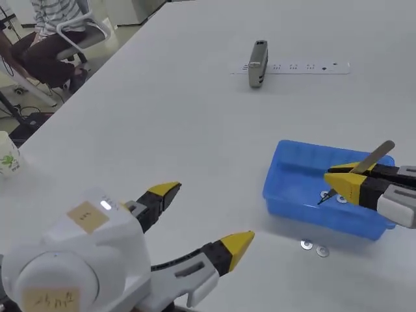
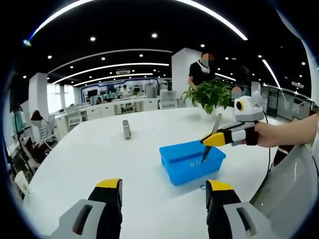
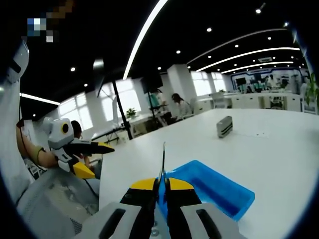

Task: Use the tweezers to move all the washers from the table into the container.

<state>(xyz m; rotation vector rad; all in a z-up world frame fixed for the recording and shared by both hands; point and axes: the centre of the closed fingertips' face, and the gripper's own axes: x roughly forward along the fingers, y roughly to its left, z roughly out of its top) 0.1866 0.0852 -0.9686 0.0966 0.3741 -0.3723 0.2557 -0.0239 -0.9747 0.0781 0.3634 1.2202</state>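
Two washers [image 1: 306,245] lie side by side on the white counter [image 1: 195,130], just outside the near wall of the blue container [image 1: 279,170]. At least two more pale rings rest on the container's floor. They are small, and the head view does not show them clearly enough for a firm count.

The tweezers [image 1: 375,156] slant down into the container with the tip close to those rings. Whether the tip touches or grips one is too fine to make out. The right gripper [image 1: 338,182] is pressed together on the tweezers partway along, with its yellow-tipped jaws closed around the shaft. In the right gripper view the thin blade rises straight up between the two jaws, and the container's near part is hidden behind them. The frame edge cuts off the gripper's body in the head view.

The left gripper [image 1: 203,216] hovers over bare counter, well apart from the container, with its jaws spread wide and nothing between them.

Farther back on the counter a grey block-shaped device [image 1: 258,63] stands at one end of a white power strip [image 1: 299,67]. A white cup [image 1: 6,157] with a green print is cut off at the left edge. A seated person [image 1: 55,29] beyond the counter's corner shows only in part. In the left gripper view a leafy plant [image 2: 212,94] stands behind the right gripper.
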